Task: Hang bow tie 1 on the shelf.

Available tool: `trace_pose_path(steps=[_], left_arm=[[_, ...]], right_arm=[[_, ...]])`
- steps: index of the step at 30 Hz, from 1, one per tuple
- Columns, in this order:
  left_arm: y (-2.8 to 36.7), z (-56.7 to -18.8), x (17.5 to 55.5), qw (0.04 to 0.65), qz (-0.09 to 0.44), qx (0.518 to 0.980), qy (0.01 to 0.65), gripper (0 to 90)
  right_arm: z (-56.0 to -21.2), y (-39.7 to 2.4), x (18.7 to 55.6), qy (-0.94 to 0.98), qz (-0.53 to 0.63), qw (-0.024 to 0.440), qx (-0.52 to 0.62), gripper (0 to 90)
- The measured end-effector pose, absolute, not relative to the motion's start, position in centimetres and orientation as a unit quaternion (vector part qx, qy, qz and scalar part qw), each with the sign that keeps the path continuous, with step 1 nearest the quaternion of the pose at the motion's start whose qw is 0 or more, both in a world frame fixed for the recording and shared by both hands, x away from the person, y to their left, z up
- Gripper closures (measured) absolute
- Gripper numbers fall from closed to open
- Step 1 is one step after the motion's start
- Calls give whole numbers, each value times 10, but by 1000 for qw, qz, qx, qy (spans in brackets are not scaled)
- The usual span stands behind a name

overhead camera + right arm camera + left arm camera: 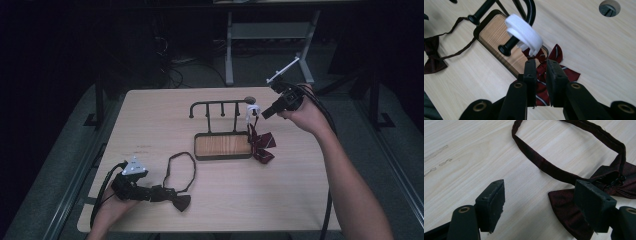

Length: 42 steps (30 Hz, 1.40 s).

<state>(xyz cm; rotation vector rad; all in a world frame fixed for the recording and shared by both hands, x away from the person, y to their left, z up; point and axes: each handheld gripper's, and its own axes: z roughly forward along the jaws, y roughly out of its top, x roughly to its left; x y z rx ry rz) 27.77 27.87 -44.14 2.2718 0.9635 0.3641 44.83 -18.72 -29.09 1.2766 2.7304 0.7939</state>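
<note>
A red striped bow tie [261, 144] hangs by its white strap [252, 111] from the right end of a black rack [220, 106], its red folds draped over the right edge of the rack's wooden base [222, 145] and onto the table [300, 190]. In the right gripper view the white strap [524, 33] loops over the curved end of the rack's bar, with the red tie [549, 72] directly below it. The right gripper [265, 113] is held in the air just right of that strap, pointing at it; its jaws stand only a narrow gap apart, and the red cloth shows through the gap behind them, so nothing is seen pinched between the pads. Toward the near left of the table lies a dark maroon bow tie [181, 202], its thin neck strap [181, 167] spread in a loop toward the rack's base. The left gripper [161, 193] rests low on the table beside it, its jaws spread wide; in the left gripper view one pad [594, 205] sits over the edge of the maroon tie [566, 207] while the other stands over bare wood, and neither presses on the cloth.
</note>
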Motion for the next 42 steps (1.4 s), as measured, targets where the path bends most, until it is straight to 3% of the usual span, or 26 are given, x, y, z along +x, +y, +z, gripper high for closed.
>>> trace_pose_path(steps=[42], left_arm=[[278, -442, 278, 316, 141, 864, 365, 259]], right_arm=[[-337, -219, 418, 864, 285, -30, 413, 626]])
